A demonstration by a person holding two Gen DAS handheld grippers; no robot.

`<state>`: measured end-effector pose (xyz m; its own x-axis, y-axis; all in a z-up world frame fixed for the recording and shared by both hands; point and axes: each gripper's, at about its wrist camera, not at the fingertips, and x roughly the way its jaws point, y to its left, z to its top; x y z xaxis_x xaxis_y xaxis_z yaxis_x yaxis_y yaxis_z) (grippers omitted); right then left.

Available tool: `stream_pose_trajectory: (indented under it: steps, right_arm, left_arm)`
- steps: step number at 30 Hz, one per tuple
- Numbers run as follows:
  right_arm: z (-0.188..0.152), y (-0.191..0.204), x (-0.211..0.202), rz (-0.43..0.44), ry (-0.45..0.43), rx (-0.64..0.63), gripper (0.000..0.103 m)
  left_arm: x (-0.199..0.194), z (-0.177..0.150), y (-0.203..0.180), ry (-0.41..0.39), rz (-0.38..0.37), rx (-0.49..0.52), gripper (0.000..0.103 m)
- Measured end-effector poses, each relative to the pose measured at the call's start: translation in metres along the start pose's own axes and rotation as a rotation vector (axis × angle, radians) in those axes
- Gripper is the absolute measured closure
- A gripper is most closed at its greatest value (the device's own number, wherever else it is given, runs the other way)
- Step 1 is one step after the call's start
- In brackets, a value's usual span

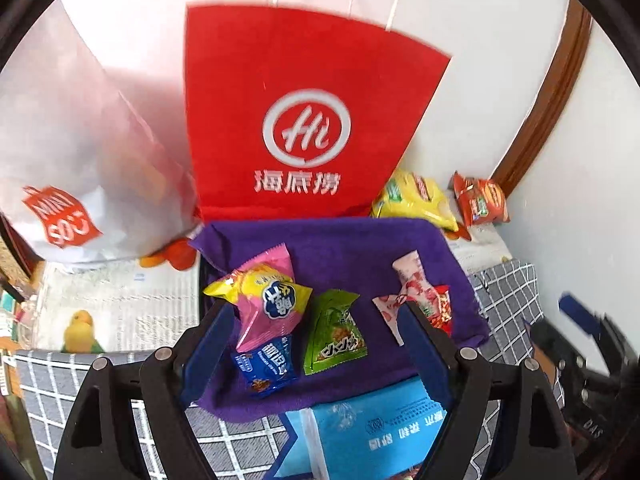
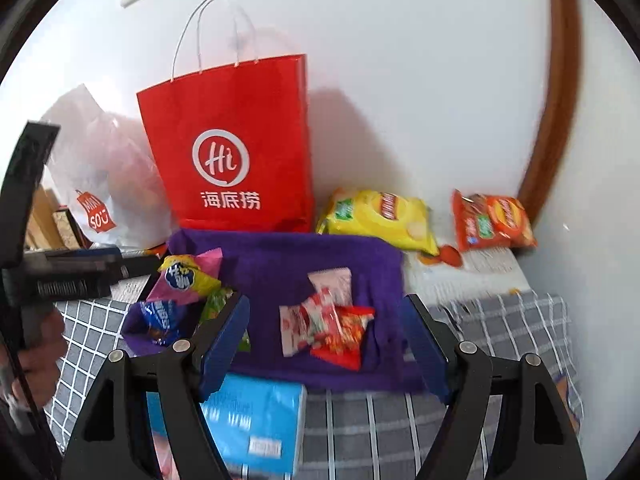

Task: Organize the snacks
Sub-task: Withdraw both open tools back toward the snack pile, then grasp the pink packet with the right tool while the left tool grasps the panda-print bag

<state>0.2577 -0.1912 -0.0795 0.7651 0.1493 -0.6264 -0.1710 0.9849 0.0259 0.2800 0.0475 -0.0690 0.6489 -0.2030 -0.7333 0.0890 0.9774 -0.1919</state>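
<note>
- The left gripper (image 1: 316, 312) stands with its blue-padded jaws spread wide and nothing between them; the right gripper (image 2: 324, 312) is likewise spread and empty.
- Nearest, a light blue packet (image 1: 360, 436) with Chinese print lies on the grey checked cloth (image 2: 400, 432), its far edge touching the purple towel (image 1: 340, 248).
- On the towel's left part, framed by the left gripper's fingers, lie a dark blue packet (image 1: 266, 366), a green packet (image 1: 334, 334) and a pink-and-yellow packet (image 1: 264, 296) with a blue badge; the three overlap or touch.
- On the towel's right part, well apart from those, a pink-white strawberry-print packet (image 2: 316, 312) rests partly over a red packet (image 2: 348, 336). Bare towel lies between the two groups.
- Past the towel's far edge a red paper bag (image 2: 232, 152) stands upright against the wall, marked "Hi" in a white ring with "海底捞" below.
- To its left slumps a white plastic bag (image 1: 80, 152) with a red "MINISO" tag.
- To its right, beside the wall, lie a yellow chip bag (image 2: 380, 216) and an orange-red chip bag (image 2: 492, 220); their logos are too blurred to read.
- A brown curved frame (image 2: 556, 100) bounds the right side.
</note>
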Motion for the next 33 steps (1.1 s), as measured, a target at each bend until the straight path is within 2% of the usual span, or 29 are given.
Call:
stream_pose_trajectory:
  steps: [5,9,13,17,25,29,33]
  right_arm:
    - [-0.018,-0.001,-0.024,0.050,0.059,0.060,0.027]
    - [-0.040,0.011,-0.041,0.018,0.053,0.029,0.031]
    - [-0.062,0.021,-0.049,0.045,0.081,0.013,0.032]
    - [-0.082,0.029,-0.059,0.030,0.086,-0.007,0.032]
    - [-0.112,0.042,-0.075,0.046,0.087,-0.010,0.034]
    - [-0.124,0.045,-0.076,0.061,0.100,-0.005,0.037]
    - [-0.135,0.050,-0.071,0.076,0.121,-0.011,0.037]
  left_arm:
    - [-0.026,-0.023,-0.001,0.015,-0.043,-0.028,0.020]
    - [-0.042,-0.051,0.001,0.027,-0.017,-0.019,0.020]
    - [-0.060,-0.078,0.011,0.038,-0.002,-0.045,0.020]
    - [-0.077,-0.104,0.020,0.046,-0.001,-0.059,0.020]
    - [-0.102,-0.138,0.041,0.048,0.051,-0.090,0.020]
    - [-0.108,-0.153,0.057,0.048,0.036,-0.146,0.020]
    - [-0.105,-0.165,0.064,0.069,0.055,-0.162,0.020]
